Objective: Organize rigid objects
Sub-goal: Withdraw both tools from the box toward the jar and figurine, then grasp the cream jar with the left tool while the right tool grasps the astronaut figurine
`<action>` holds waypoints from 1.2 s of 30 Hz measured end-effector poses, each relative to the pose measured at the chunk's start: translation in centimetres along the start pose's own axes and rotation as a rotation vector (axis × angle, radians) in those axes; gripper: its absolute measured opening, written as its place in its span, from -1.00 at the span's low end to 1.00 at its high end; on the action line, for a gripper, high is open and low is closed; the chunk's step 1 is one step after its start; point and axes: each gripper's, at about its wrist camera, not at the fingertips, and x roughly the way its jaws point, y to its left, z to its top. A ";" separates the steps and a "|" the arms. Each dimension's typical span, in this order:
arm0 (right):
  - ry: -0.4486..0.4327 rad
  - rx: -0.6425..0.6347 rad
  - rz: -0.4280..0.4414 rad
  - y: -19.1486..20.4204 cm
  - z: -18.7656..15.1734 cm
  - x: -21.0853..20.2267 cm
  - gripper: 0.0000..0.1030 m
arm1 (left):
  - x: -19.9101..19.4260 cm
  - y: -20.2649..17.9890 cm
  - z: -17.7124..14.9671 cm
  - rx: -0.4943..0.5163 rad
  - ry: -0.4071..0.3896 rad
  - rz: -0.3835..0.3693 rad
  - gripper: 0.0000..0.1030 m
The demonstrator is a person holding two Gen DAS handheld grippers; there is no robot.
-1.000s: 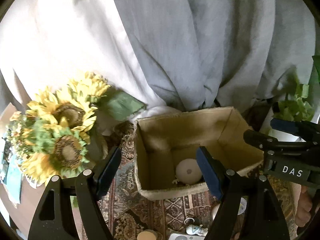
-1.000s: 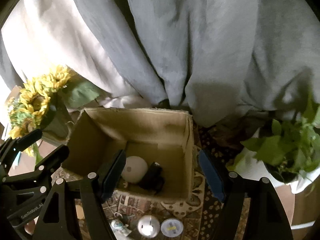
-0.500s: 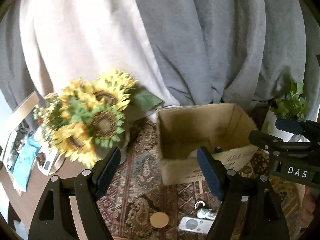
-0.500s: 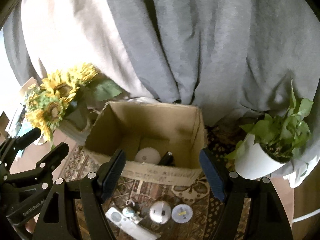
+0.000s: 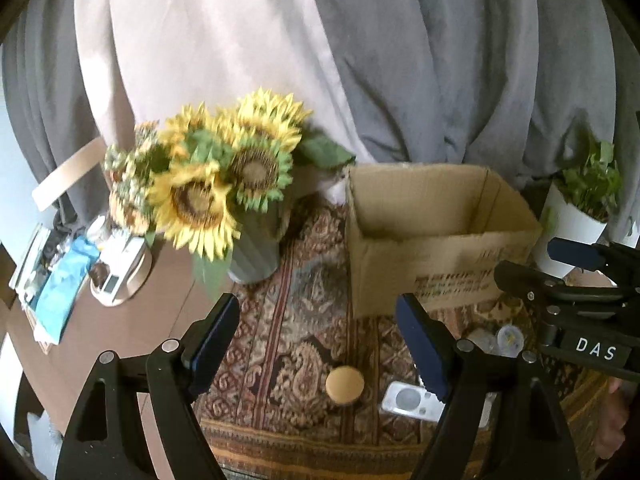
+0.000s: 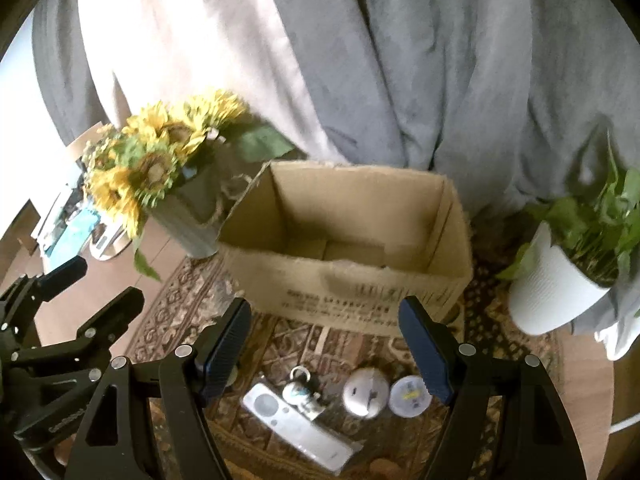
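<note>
An open cardboard box (image 5: 436, 248) (image 6: 352, 276) stands on a patterned rug. In front of it lie a round tan disc (image 5: 345, 385), a silver remote (image 6: 296, 420) (image 5: 412, 398), a small figurine keychain (image 6: 300, 392), a white round device (image 6: 365, 391) and a round lidded tin (image 6: 411, 395). My left gripper (image 5: 316, 344) is open and empty, above the rug near the disc. My right gripper (image 6: 324, 348) is open and empty, above the small items. The box's inside is hidden from here.
A vase of sunflowers (image 5: 224, 184) (image 6: 160, 168) stands left of the box. A white potted plant (image 6: 560, 280) (image 5: 576, 220) stands to its right. Grey and white curtains hang behind. Clutter and a white dish (image 5: 120, 276) sit on the brown table at far left.
Both grippers have pulled back and away from over the box toward the near edge. The box's contents have dropped out of sight; the small items in front now show.
</note>
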 end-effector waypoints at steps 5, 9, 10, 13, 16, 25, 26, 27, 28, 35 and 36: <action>0.023 0.001 0.026 0.5 -2.0 0.8 0.50 | 0.0 0.1 -1.9 0.007 0.011 0.004 0.56; 0.041 0.001 0.037 0.9 -3.4 1.4 0.50 | 0.2 0.1 -3.1 0.009 0.024 0.001 0.56; 0.045 -0.001 0.040 1.0 -3.7 1.5 0.49 | 0.3 0.2 -3.4 0.005 0.033 -0.007 0.56; 0.057 -0.005 0.037 1.1 -4.3 1.8 0.49 | 0.8 0.3 -4.4 -0.001 0.052 -0.017 0.56; 0.061 -0.014 0.029 1.2 -5.0 2.2 0.49 | 1.3 0.3 -5.4 0.005 0.066 -0.025 0.56; 0.111 -0.032 0.037 1.6 -7.2 3.9 0.49 | 3.1 0.2 -7.9 0.016 0.102 -0.050 0.56; 0.116 -0.033 0.036 1.7 -7.4 4.1 0.49 | 3.5 0.2 -8.0 0.015 0.109 -0.057 0.56; 0.124 -0.033 0.037 1.7 -7.6 4.4 0.49 | 3.8 0.2 -8.1 0.016 0.115 -0.062 0.56; 0.134 -0.029 0.043 1.7 -7.7 4.7 0.49 | 4.1 0.3 -8.2 0.017 0.119 -0.061 0.56; 0.188 -0.018 0.049 1.7 -8.7 7.0 0.48 | 6.1 0.4 -8.9 0.008 0.153 -0.078 0.56; 0.193 -0.018 0.047 1.6 -8.8 7.3 0.48 | 6.4 0.4 -9.0 0.009 0.157 -0.081 0.56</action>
